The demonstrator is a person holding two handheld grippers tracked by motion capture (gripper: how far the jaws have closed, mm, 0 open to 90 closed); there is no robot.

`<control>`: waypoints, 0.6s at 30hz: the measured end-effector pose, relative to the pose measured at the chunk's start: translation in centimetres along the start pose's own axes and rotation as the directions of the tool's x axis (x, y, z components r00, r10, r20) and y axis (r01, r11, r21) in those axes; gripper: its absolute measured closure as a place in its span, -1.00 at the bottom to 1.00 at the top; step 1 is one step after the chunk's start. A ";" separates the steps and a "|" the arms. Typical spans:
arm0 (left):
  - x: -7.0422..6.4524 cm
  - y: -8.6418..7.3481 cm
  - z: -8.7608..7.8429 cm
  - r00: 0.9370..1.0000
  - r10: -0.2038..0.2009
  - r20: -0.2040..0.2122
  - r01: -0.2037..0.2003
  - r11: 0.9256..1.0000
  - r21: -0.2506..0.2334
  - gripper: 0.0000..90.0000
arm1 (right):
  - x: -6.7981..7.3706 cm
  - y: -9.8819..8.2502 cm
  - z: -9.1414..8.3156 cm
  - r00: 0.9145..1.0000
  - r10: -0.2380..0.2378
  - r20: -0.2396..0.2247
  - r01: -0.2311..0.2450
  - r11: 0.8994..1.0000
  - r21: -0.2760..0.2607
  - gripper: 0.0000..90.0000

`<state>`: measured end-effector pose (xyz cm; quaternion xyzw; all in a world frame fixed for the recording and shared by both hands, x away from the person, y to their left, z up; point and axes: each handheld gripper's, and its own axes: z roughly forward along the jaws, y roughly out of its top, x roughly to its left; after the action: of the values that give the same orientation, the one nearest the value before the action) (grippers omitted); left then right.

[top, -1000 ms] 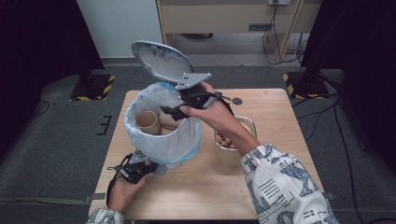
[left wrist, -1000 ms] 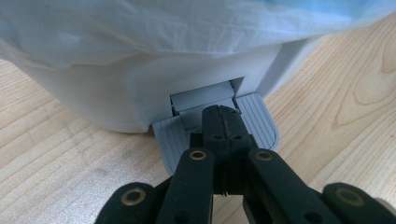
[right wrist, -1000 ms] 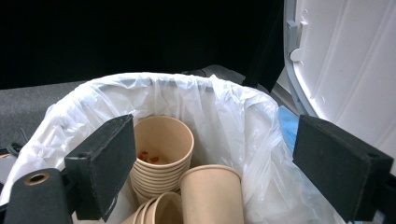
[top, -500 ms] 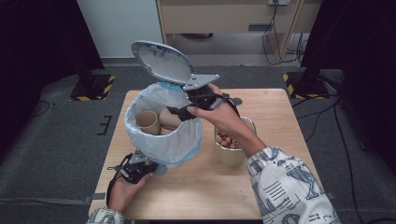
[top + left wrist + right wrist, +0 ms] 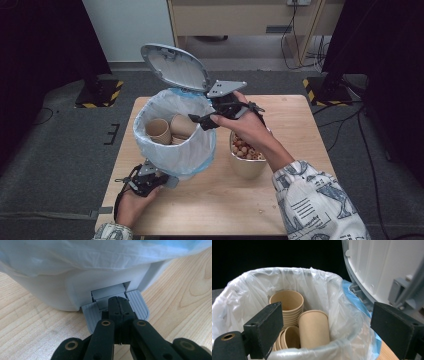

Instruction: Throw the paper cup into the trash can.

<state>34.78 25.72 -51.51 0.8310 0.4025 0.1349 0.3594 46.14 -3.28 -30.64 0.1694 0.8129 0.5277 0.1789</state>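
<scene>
The left gripper (image 5: 150,181) pressed its closed jaws on the pedal (image 5: 115,306) of the bin (image 5: 175,142), lid (image 5: 175,67) raised. The right gripper (image 5: 207,120), jaws just opening and empty, hung over the rim above the paper cups (image 5: 170,130) (bagged inside). A bowl of nuts (image 5: 245,155) stood just beside the bin.

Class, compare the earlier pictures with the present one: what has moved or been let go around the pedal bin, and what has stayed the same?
The right gripper has drawn back a little from over the bin towards the bowl of nuts; its jaws have just been opening, with nothing between them. Unchanged: the left gripper, shut, presses the pedal, the lid stands up, and the paper cups lie inside.
</scene>
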 end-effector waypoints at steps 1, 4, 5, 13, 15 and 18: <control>0.0 0.0 0.0 1.000 0.000 0.000 0.000 1.000 0.000 1.00 | -0.1 -0.1 -0.1 1.000 0.002 0.003 -0.002 1.000 0.002 -0.75; 0.0 0.0 0.0 1.000 0.000 0.001 0.000 1.000 0.000 1.00 | -0.3 -0.3 -0.3 1.000 0.007 0.009 -0.007 1.000 0.001 -0.75; 0.0 0.0 0.0 1.000 0.000 0.000 0.000 1.000 0.000 1.00 | -0.3 -0.3 -0.4 1.000 0.009 0.010 -0.009 1.000 0.000 -0.75; 0.0 0.0 0.0 1.000 0.001 0.000 -0.001 1.000 0.000 1.00 | -0.8 -0.8 -0.9 1.000 0.013 0.023 -0.014 1.000 0.004 -0.75; 0.0 0.0 0.0 1.000 0.000 0.001 0.000 1.000 -0.001 1.00 | -1.0 -0.9 -1.1 0.999 0.017 0.028 -0.017 1.000 0.003 -0.75; 0.0 0.0 0.0 1.000 0.000 0.000 0.000 1.000 0.000 1.00 | -1.3 -1.2 -1.6 0.999 0.020 0.037 -0.020 1.000 0.004 -0.75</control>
<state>34.78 25.73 -51.52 0.8310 0.4025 0.1348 0.3595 46.42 -5.55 -30.98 0.1875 0.8090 0.5244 0.1882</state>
